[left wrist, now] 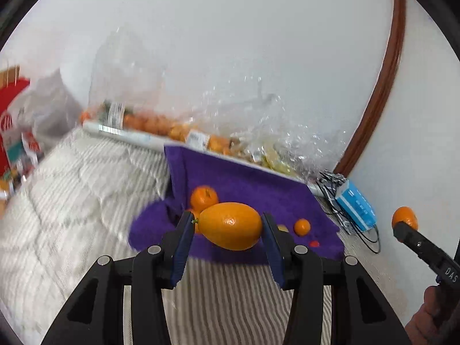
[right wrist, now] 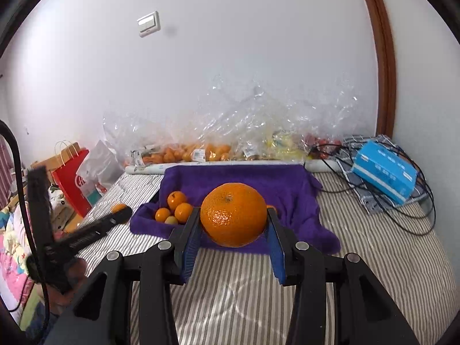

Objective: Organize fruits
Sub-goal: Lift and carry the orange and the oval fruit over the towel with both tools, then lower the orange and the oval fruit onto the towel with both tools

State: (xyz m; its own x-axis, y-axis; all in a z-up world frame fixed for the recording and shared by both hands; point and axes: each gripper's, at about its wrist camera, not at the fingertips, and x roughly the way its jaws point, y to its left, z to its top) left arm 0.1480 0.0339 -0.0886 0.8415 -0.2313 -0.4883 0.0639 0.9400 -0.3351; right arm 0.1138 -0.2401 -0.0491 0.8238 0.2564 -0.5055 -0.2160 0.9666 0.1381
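The left side of the left wrist view was motion-blurred: the red paper bag (left wrist: 13, 120) and the striped bedding (left wrist: 72, 189) lacked sharp detail. Fruit in the clear plastic bags (right wrist: 201, 132) at the far wall was too small to identify. The round orange (right wrist: 233, 214) hid part of the purple towel (right wrist: 290, 189). Labels on the blue box (right wrist: 385, 171) were unreadable.

1. Grippers: two, left gripper (left wrist: 227, 227) and right gripper (right wrist: 233, 221), one fruit in each.
2. Oval orange fruit (left wrist: 230, 225): one.
3. Large round orange (right wrist: 233, 214): one.
4. Small oranges on the purple towel (right wrist: 241, 176), right wrist view: three (right wrist: 176, 198) (right wrist: 183, 212) (right wrist: 163, 214), a fourth partly hidden.
5. Small yellow-green fruit (right wrist: 172, 220): one.
6. Blue box (right wrist: 385, 171): one.
7. Clear bags of fruit (right wrist: 201, 146): count unclear.
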